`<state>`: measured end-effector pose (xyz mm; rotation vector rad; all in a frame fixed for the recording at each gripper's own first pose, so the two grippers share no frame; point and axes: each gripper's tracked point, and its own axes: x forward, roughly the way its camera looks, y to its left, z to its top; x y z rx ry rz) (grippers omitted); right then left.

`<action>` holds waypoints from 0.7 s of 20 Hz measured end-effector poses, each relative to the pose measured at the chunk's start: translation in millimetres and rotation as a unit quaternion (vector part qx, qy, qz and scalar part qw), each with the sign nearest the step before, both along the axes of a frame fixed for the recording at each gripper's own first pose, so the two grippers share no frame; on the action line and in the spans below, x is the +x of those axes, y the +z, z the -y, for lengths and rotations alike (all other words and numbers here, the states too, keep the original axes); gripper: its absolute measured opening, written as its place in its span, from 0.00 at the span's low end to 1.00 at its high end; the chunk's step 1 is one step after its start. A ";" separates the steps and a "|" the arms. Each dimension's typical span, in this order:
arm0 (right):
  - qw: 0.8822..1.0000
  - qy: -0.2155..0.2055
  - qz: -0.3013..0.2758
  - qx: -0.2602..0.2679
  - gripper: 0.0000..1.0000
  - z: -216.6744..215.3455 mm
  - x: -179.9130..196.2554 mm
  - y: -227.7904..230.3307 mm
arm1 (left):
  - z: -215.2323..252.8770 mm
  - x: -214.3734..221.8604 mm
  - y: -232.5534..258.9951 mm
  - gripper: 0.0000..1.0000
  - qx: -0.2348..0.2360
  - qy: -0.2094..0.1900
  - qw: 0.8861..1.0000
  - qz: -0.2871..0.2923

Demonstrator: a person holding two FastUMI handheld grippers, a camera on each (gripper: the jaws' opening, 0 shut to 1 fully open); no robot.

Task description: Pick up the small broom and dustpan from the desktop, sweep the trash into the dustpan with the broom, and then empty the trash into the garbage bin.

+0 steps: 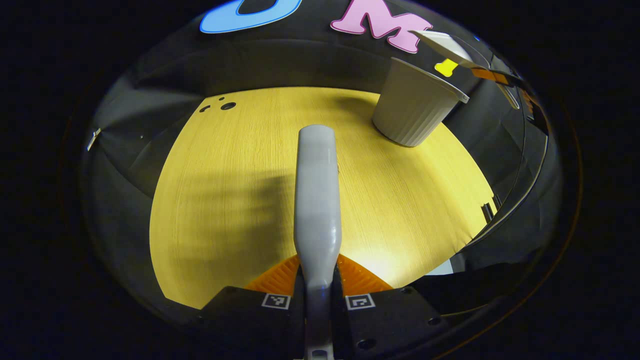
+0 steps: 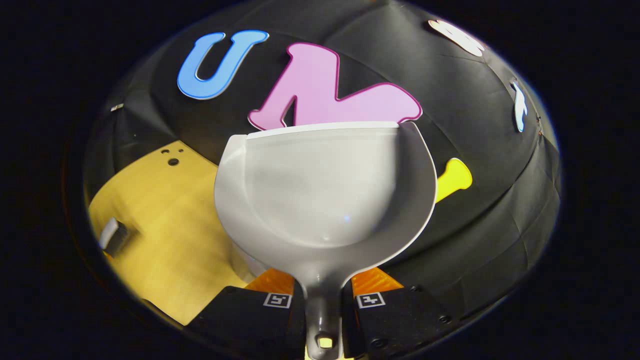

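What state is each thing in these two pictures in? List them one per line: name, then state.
Broom: held by its handle in the left gripper, above the table.
Dustpan: held by its handle in the right gripper, lifted, pan looks empty.
Bin: upright on the table, open; its inside is hidden.
Left gripper: shut on the broom.
Right gripper: shut on the dustpan.

Wooden desktop (image 1: pixel 225 200), white garbage bin (image 1: pixel 412 107) on it

The garbage bin (image 1: pixel 417 105) stands on the desktop (image 1: pixel 225 200), with the dustpan (image 1: pixel 445 46) above it.
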<state>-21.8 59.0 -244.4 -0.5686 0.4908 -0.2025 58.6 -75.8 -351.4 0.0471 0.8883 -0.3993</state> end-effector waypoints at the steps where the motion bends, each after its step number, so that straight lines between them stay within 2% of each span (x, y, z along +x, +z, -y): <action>1: 1.000 0.013 0.001 0.004 0.32 -1.5 0.4 1.1 | -1.2 0.1 -0.7 0.25 -0.002 0.004 1.000 0.001; 5: 0.996 0.056 -0.019 0.064 0.32 -20.1 -2.9 -10.5 | -9.4 -2.5 -7.3 0.25 -0.014 0.023 1.000 0.002; 6: 0.995 0.064 -0.026 0.078 0.32 -16.2 -1.3 -16.8 | -12.6 -1.8 -10.6 0.29 -0.016 0.028 0.999 0.000; 8: 0.990 0.074 -0.052 0.108 0.32 -14.0 -1.7 -24.2 | -21.8 1.1 -17.4 0.22 -0.012 0.038 0.999 -0.001; 11: 0.981 0.077 -0.103 0.142 0.32 -8.5 -5.4 -38.1 | -34.8 6.7 -26.6 0.26 0.004 0.043 0.999 -0.002; 14: 0.966 0.059 -0.167 0.187 0.33 -2.9 -20.6 -62.6 | -42.4 13.6 -34.3 0.25 0.012 0.043 0.999 -0.008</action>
